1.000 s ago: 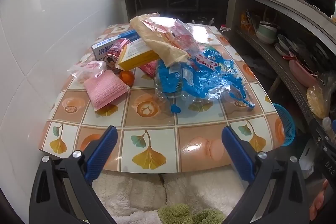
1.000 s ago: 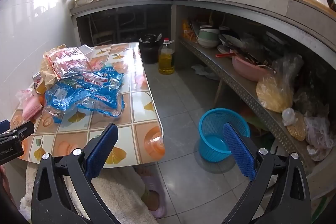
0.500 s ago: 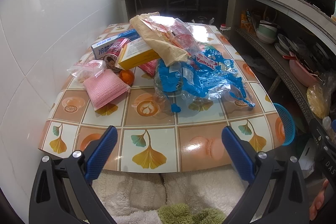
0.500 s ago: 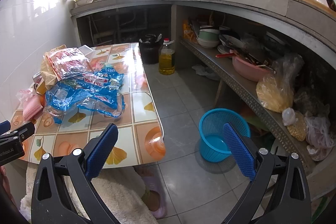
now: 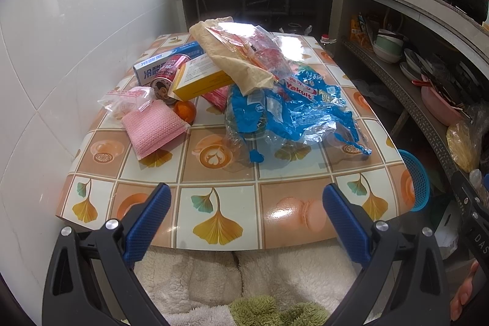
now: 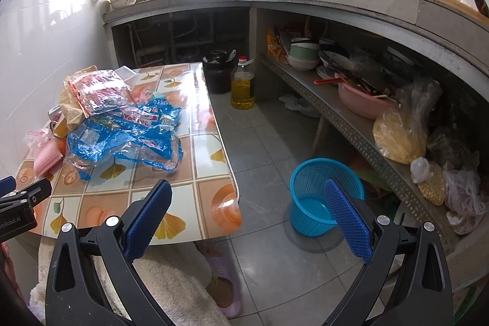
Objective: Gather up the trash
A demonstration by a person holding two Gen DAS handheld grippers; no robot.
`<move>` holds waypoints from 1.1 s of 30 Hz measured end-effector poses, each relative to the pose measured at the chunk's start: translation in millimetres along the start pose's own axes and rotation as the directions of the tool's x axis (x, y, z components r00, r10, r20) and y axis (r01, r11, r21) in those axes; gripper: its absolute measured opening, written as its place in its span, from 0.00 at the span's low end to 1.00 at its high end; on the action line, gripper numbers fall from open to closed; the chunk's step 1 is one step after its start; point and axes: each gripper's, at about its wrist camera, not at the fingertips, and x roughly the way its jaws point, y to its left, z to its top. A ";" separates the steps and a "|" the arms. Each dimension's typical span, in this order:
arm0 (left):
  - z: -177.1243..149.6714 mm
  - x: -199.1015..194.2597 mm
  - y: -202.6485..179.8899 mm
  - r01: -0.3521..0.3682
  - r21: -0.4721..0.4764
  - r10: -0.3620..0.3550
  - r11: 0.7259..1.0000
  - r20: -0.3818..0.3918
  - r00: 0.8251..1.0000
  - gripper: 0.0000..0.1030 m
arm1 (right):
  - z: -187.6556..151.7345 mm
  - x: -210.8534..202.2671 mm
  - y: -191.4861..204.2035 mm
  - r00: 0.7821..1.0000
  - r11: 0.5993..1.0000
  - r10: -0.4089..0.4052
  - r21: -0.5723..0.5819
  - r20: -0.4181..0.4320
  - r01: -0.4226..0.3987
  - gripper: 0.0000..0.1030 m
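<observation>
— The left gripper (image 5: pixel 246 213): black frame, silver screws, blue ridged pads (image 5: pixel 148 224).
— Same build on the right gripper (image 6: pixel 247 211). The person wears fluffy white trousers (image 6: pixel 171 283) and a lilac slipper (image 6: pixel 224 280).

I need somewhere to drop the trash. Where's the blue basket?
In the right wrist view, the blue basket stands on the grey floor, right of the table and beside the lower shelf.
</observation>
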 end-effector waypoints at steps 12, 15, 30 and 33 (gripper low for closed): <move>-4.9 2.1 0.8 0.001 0.001 -0.001 1.000 0.000 1.000 0.95 | 0.4 -0.5 1.2 1.000 1.000 0.001 0.000 0.001 -0.001 0.93; -4.7 1.7 0.8 0.001 0.001 -0.001 1.000 0.000 1.000 0.95 | 0.9 -0.7 1.1 1.000 1.000 0.001 0.001 0.000 -0.001 0.92; -3.0 2.0 1.3 0.001 0.002 -0.001 1.000 -0.001 1.000 0.95 | 4.2 -2.8 2.5 1.000 1.000 0.002 0.000 0.003 -0.002 0.92; -2.9 2.0 1.2 0.001 0.002 -0.001 1.000 -0.002 1.000 0.95 | 5.5 -4.0 3.2 1.000 1.000 0.003 0.001 0.003 -0.003 0.93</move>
